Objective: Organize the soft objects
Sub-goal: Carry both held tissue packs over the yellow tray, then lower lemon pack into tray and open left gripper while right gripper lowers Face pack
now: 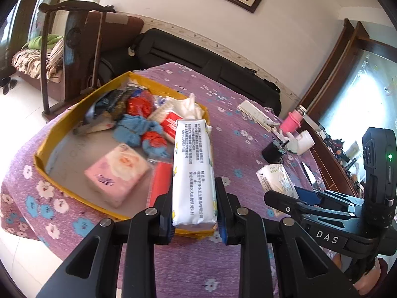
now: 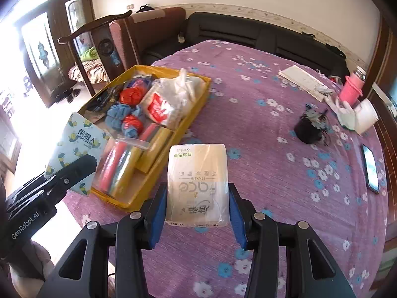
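My left gripper (image 1: 194, 209) is shut on a white tissue pack with printed text (image 1: 193, 173) and holds it above the near edge of the yellow cardboard box (image 1: 62, 114). The same pack shows at the left of the right wrist view (image 2: 77, 146), lemon-patterned. My right gripper (image 2: 197, 214) is shut on a clear-wrapped face tissue pack (image 2: 198, 181), over the purple flowered tablecloth (image 2: 260, 149) just right of the box (image 2: 198, 96). Inside the box lie a pink tissue pack (image 1: 116, 173), blue and red cloths (image 1: 141, 131) and a bagged red-and-white pack (image 2: 161, 106).
A black cup (image 2: 309, 126), a white roll (image 2: 366, 119), a pink bottle (image 2: 352, 87), a white flat box (image 2: 302, 79) and a phone (image 2: 371, 166) sit at the table's right. A wooden chair (image 1: 74, 49) and a black sofa (image 1: 211, 64) stand behind.
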A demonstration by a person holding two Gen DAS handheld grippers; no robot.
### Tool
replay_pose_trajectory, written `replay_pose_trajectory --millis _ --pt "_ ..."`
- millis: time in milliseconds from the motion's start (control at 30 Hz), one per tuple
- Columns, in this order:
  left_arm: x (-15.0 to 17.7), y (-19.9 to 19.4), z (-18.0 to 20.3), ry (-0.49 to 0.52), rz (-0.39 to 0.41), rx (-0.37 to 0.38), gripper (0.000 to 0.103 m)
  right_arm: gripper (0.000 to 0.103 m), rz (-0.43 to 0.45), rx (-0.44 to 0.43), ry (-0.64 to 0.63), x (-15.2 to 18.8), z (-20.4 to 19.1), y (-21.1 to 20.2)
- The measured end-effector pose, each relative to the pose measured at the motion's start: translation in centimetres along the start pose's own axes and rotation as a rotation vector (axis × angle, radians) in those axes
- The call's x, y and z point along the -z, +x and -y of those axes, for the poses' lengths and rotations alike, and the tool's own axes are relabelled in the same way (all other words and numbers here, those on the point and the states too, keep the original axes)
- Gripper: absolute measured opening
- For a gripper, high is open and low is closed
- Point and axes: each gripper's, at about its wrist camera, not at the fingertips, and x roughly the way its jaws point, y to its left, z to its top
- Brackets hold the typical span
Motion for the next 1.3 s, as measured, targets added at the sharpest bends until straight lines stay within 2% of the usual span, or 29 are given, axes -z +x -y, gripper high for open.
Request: replay_pose_trajectory --millis 333,800,1300 --pt "-1.4 -0.3 -3.1 -0.019 0.010 -0.060 0.024 0.050 -0.018 -0.041 -0.017 -1.0 -1.9 2.0" --pt "-4.7 0.2 -6.8 -0.005 0.022 -0.195 0.024 0.050 -0.035 -0.124 0.012 -2.8 -2.5 4.9" --pt "-5.8 3.5 -8.5 0.033 -0.080 -0.258 0.024 0.050 -0.047 -0.245 0.047 -6.0 -2.7 8.6"
